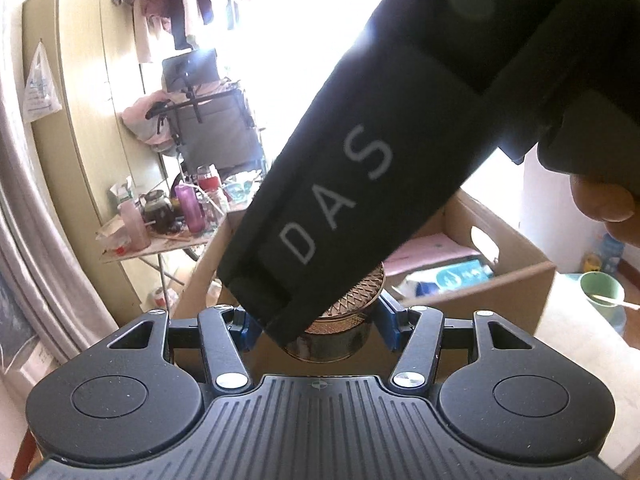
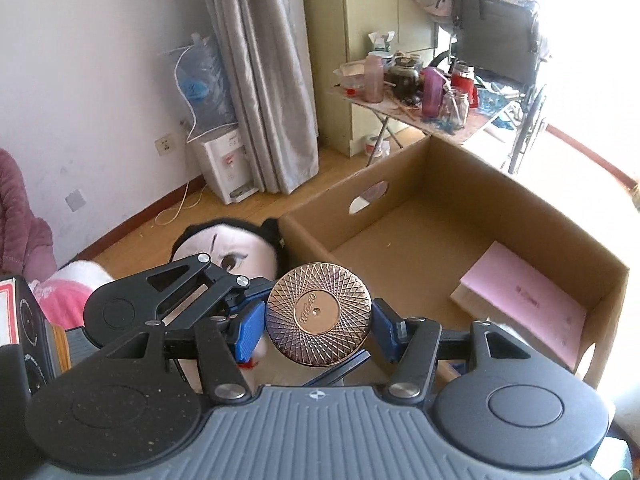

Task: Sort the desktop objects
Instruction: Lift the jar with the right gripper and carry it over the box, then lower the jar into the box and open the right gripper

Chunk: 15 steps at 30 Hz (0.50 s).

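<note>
A round tin with a gold, lattice-patterned lid (image 2: 319,316) hangs in the air in front of an open cardboard box (image 2: 440,184). My right gripper (image 2: 318,330) is shut on the lid, a blue pad pressing each side of its rim. The left gripper's black linkage (image 2: 160,292) comes in from the left, its fingers under the lid. In the left wrist view my left gripper (image 1: 320,324) is shut on the tin's dark body (image 1: 336,346). One black finger (image 1: 340,184) of the right gripper crosses over the lid there and hides much of it.
A pink book (image 2: 524,300) lies in the box at the near right. A plush doll's head (image 2: 224,252) rests left of the box. Behind stand a folding table with bottles (image 2: 420,92), a water dispenser (image 2: 224,168) and a wheelchair (image 2: 500,40). A green bowl (image 1: 602,292) sits at the right.
</note>
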Each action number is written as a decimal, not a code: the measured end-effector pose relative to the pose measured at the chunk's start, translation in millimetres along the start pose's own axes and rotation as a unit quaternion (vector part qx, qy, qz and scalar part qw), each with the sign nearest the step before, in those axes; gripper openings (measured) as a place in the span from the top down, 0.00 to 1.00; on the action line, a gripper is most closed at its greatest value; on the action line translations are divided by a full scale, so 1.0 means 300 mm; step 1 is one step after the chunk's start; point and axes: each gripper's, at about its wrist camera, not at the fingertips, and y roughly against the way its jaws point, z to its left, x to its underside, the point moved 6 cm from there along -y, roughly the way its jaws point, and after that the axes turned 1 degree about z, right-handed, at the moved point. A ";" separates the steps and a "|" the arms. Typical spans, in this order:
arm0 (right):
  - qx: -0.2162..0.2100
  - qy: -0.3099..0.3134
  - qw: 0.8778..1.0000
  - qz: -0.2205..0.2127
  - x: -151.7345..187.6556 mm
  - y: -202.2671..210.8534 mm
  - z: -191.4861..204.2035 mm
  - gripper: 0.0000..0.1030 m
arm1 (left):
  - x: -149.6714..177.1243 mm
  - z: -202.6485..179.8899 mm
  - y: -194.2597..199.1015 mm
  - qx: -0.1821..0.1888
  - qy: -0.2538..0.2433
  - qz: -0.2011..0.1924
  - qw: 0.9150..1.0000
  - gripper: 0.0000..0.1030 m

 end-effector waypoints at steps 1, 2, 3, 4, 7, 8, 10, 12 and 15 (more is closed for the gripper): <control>-0.001 -0.005 1.000 0.002 -0.016 -0.010 -0.019 0.41 | -0.015 0.003 -0.015 0.001 0.000 0.002 1.000 0.45; -0.003 -0.010 1.000 0.004 -0.027 -0.017 -0.033 0.41 | -0.031 0.005 -0.032 0.003 -0.001 0.004 1.000 0.45; -0.004 -0.016 1.000 0.007 -0.043 -0.028 -0.054 0.41 | -0.046 0.007 -0.050 0.006 -0.001 0.007 1.000 0.45; -0.005 -0.022 1.000 0.010 -0.053 -0.038 -0.071 0.41 | -0.061 0.007 -0.068 0.009 -0.001 0.011 1.000 0.45; -0.007 -0.044 0.999 0.024 -0.082 -0.081 -0.139 0.41 | -0.104 0.003 -0.139 0.024 0.000 0.026 0.999 0.45; -0.008 -0.053 0.998 0.031 -0.093 -0.099 -0.168 0.41 | -0.117 0.001 -0.165 0.032 0.002 0.033 0.999 0.45; -0.011 -0.074 0.996 0.044 -0.107 -0.134 -0.225 0.41 | -0.139 -0.006 -0.215 0.045 0.008 0.048 0.998 0.45; -0.014 -0.099 0.993 0.060 -0.115 -0.173 -0.286 0.41 | -0.159 -0.017 -0.271 0.060 0.010 0.067 0.996 0.45; -0.020 -0.137 0.987 0.085 -0.113 -0.233 -0.372 0.41 | -0.180 -0.036 -0.350 0.086 0.020 0.100 0.991 0.45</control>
